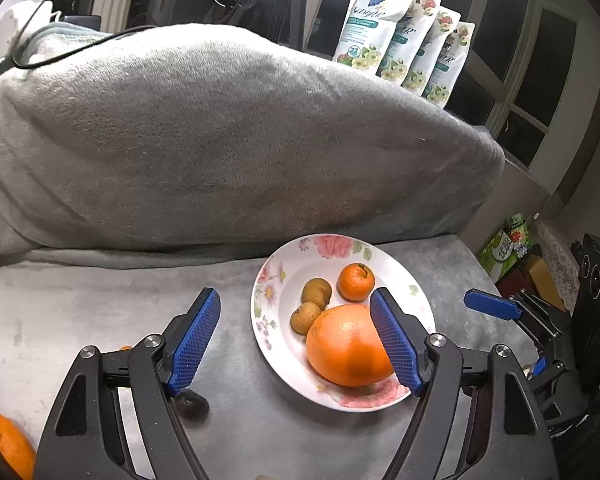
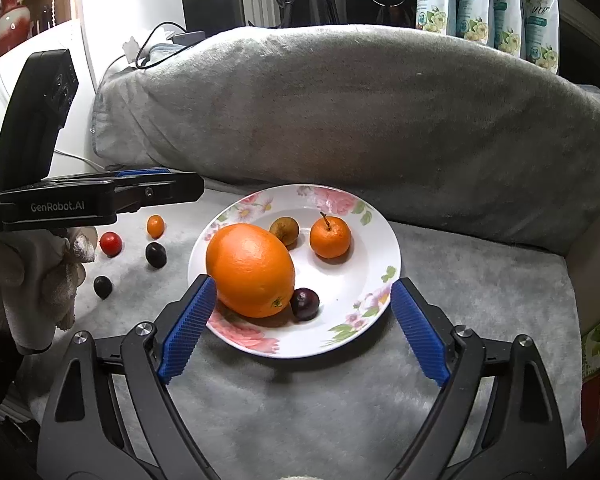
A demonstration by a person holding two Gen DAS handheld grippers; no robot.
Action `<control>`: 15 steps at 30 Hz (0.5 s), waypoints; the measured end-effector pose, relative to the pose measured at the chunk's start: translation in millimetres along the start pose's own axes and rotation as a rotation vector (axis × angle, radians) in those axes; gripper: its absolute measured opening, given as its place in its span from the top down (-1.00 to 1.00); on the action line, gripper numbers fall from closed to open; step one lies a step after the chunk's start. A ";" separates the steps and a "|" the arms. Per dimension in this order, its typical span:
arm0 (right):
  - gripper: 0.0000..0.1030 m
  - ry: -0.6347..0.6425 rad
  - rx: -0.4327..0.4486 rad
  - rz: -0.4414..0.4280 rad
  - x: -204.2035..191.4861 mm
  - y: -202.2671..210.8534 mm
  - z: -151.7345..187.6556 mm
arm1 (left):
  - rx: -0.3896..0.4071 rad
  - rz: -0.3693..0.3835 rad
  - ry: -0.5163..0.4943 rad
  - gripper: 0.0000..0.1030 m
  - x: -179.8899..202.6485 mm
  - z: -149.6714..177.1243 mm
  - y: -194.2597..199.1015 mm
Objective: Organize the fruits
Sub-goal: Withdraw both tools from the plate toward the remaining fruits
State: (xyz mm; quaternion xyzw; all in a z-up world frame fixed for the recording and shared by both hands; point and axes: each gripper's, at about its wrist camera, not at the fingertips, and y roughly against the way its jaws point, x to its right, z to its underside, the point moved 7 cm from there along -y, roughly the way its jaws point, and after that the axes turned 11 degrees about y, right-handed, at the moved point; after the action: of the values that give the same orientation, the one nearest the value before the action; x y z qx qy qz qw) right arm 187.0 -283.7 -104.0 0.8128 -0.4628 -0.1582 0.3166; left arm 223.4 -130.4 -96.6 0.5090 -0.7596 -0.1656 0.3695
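A floral plate [image 1: 416, 300] [image 2: 376, 280] on the grey blanket holds a large orange [image 1: 346, 346] [image 2: 250, 268], a small mandarin [image 1: 356, 282] [image 2: 330, 237], brown fruits [image 1: 317, 292] [image 2: 285, 230] and a dark plum [image 2: 305, 303]. My left gripper [image 1: 296, 344] is open and empty at the plate's left edge. My right gripper [image 2: 300, 328] is open and empty over the plate's near rim. Loose on the blanket lie a small orange fruit [image 2: 155, 226], a red one [image 2: 111, 243] and two dark plums [image 2: 156, 254].
A big grey cushion [image 1: 220, 140] [image 2: 360, 112] rises behind the plate. Refill pouches [image 1: 404, 36] stand behind it. Another orange [image 1: 6, 444] and a dark plum [image 1: 190, 402] lie near the left gripper. Boxes [image 1: 508, 248] sit off the right edge.
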 end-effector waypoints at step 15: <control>-0.78 0.003 0.027 0.000 -14.5 21.0 -7.1 | 0.053 -0.012 -0.004 -0.51 3.2 1.7 36.7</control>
State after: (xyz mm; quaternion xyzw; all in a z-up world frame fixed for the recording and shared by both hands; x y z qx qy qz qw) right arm 169.7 -276.4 -85.3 0.8174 -0.4642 -0.1506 0.3062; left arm 197.6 -117.8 -73.5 0.5228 -0.7614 -0.1485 0.3535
